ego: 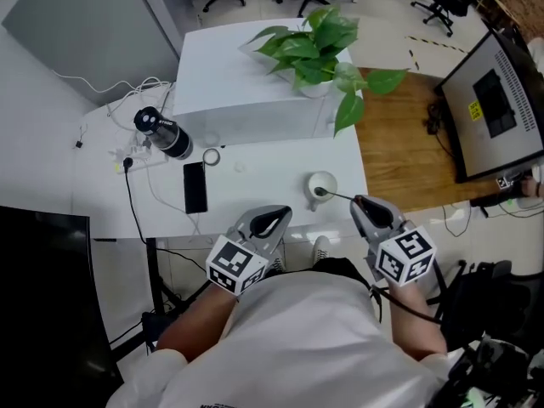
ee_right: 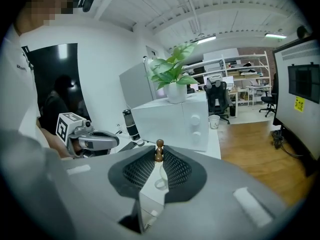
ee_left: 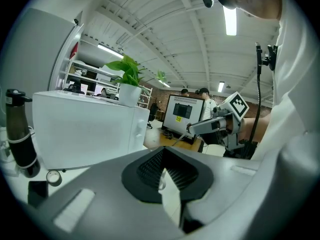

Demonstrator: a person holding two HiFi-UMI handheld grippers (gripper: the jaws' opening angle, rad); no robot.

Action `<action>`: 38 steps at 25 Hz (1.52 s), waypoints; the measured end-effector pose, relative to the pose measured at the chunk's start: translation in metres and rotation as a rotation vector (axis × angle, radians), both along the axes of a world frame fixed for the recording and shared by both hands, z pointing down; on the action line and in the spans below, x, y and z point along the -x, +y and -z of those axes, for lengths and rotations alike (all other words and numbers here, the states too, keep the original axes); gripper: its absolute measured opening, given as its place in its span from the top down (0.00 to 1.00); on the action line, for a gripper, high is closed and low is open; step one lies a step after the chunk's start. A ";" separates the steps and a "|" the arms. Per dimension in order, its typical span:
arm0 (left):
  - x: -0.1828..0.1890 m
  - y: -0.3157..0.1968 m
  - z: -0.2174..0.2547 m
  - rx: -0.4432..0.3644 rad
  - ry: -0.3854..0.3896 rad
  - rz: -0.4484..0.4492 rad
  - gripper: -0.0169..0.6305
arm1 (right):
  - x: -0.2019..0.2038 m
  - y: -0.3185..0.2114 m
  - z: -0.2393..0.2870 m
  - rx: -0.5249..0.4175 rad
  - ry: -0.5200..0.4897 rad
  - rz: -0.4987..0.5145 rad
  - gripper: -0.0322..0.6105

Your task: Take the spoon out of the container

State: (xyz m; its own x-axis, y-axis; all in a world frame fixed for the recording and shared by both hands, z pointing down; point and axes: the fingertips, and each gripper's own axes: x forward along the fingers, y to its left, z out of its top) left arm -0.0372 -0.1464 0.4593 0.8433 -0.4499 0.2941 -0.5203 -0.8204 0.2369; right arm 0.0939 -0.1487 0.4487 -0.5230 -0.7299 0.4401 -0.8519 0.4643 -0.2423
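Note:
A small white cup [ego: 321, 185] stands near the front right of the white table [ego: 255, 177]. A thin spoon [ego: 338, 196] leans out of the cup toward my right gripper [ego: 360, 202]. In the right gripper view the jaws are shut on the spoon's brown beaded handle end [ee_right: 159, 150], and the cup [ee_right: 161, 183] shows below between them. My left gripper [ego: 274, 219] hovers at the table's front edge, left of the cup, shut with nothing in it. The left gripper view shows the right gripper [ee_left: 192, 129] to the side.
A white microwave-like box [ego: 246, 100] with a potted plant [ego: 314, 49] on top fills the back of the table. A black bottle [ego: 166, 133], a tape roll [ego: 211, 155] and a black phone [ego: 195, 187] lie at the left. A screen [ego: 497, 100] stands at the right.

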 end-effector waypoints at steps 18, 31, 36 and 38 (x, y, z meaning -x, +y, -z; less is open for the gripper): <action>-0.010 0.061 -0.009 0.006 0.010 0.021 0.97 | 0.001 0.063 0.008 -0.025 0.004 0.039 0.86; -0.062 0.137 0.004 -0.036 -0.010 0.163 0.97 | -0.060 0.130 0.025 -0.082 -0.044 0.131 0.86; -0.075 0.169 -0.005 -0.023 -0.025 0.216 0.97 | -0.076 0.155 0.022 -0.086 -0.064 0.162 0.86; -0.080 0.182 -0.007 -0.023 -0.029 0.226 0.97 | -0.083 0.164 0.018 -0.081 -0.067 0.169 0.86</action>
